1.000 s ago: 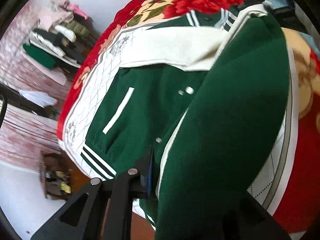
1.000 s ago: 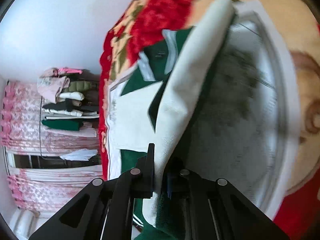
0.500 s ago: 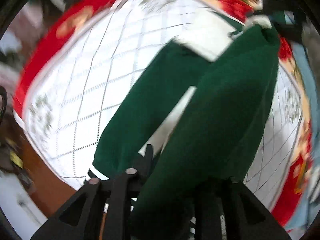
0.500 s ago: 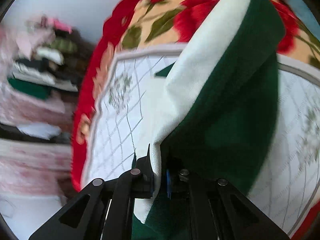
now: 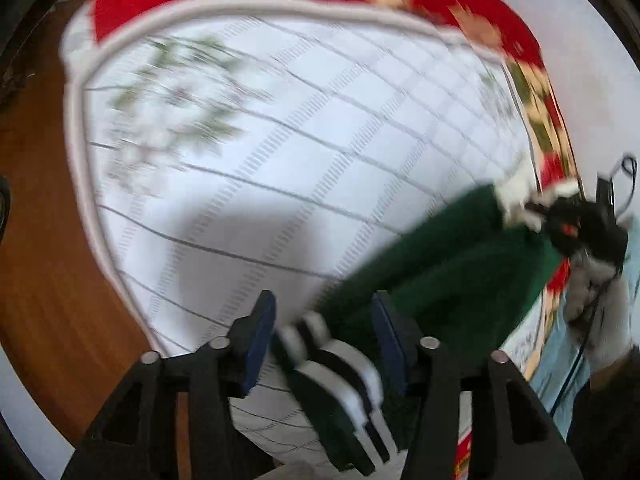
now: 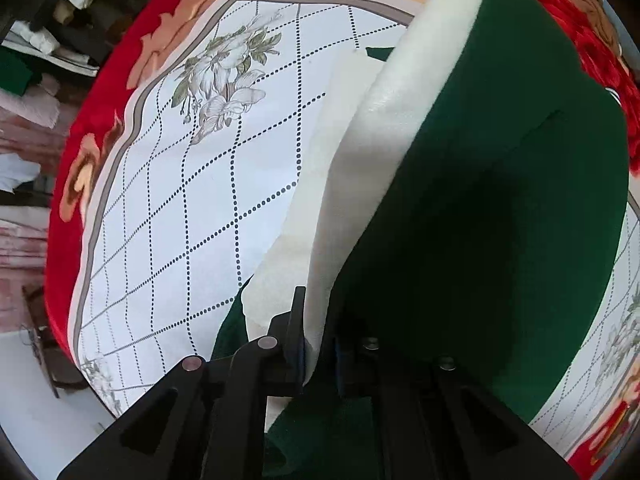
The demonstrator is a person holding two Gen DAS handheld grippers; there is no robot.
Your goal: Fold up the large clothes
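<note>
A: Jacket position?

B: Green varsity jacket (image 6: 500, 208) with cream sleeve (image 6: 400, 92) hangs over the white diamond-pattern sheet (image 6: 192, 208) laid on a red floral blanket (image 6: 64, 208).

A: Left gripper?

B: Left gripper (image 5: 320, 340) opening, fingers (image 5: 260, 332) apart. Striped cuff (image 5: 340, 376) sits between them; pads not pressing it. View is blurred.

A: Right?

B: Right gripper (image 6: 318, 344) opening too, narrow gap. Cream fabric still between the fingers (image 6: 294, 332); can't tell whether the pads press on it.

A: Anything else?

B: Gloved hand (image 5: 596, 312) at right edge of left view. Stacked clothes (image 6: 60, 28) in background.
</note>
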